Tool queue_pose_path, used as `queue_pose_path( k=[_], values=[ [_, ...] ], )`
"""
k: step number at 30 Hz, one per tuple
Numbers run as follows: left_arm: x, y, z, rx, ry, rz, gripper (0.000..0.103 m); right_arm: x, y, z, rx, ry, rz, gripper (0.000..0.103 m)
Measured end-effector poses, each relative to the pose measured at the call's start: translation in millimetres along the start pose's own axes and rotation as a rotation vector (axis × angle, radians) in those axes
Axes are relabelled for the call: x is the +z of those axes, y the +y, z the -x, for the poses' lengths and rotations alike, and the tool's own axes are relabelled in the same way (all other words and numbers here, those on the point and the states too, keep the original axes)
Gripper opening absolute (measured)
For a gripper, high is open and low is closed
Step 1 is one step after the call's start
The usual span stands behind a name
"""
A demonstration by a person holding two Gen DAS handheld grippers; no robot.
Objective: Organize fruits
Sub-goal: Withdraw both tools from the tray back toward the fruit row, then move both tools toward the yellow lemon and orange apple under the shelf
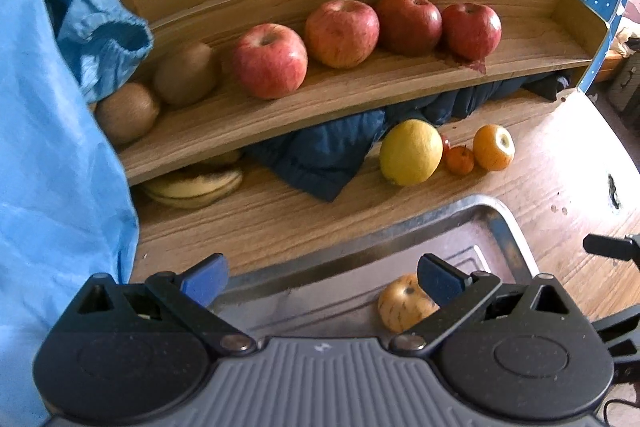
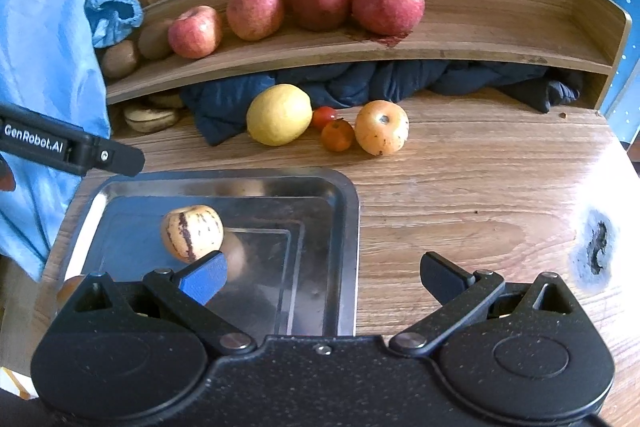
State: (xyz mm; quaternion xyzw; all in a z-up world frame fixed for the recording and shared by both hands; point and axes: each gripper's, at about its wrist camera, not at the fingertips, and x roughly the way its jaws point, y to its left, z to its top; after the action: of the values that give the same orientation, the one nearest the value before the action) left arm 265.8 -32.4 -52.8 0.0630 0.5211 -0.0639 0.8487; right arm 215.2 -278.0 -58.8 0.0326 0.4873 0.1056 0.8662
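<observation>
That striped melon (image 2: 192, 233) sitting alone in the metal tray (image 2: 344, 211) looks smooth, firm and roll-prone, so I'd pinch its widest middle; left gripper (image 1: 322, 277) and right gripper (image 2: 324, 277) both gape wide, empty.

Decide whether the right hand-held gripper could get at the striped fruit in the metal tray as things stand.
Probably yes. The right hand-held gripper is open above the tray, and the striped fruit lies alone just ahead of its left finger, nothing covering it.
</observation>
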Motion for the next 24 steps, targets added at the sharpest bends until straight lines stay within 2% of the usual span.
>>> queue_pose_path(
  k=[14, 24],
  values=[
    [21.3, -15.7, -26.9, -0.083, -0.017, 0.022, 0.102, 3.6, -4.9, -12.0, -0.066, 0.020, -0.010, 0.102],
    [30.4, -29.1, -46.8, -0.128, -0.013, -0.001, 0.102, 11.8, -7.9, -16.5, -0.147, -0.007, 0.083, 0.102]
  ],
)
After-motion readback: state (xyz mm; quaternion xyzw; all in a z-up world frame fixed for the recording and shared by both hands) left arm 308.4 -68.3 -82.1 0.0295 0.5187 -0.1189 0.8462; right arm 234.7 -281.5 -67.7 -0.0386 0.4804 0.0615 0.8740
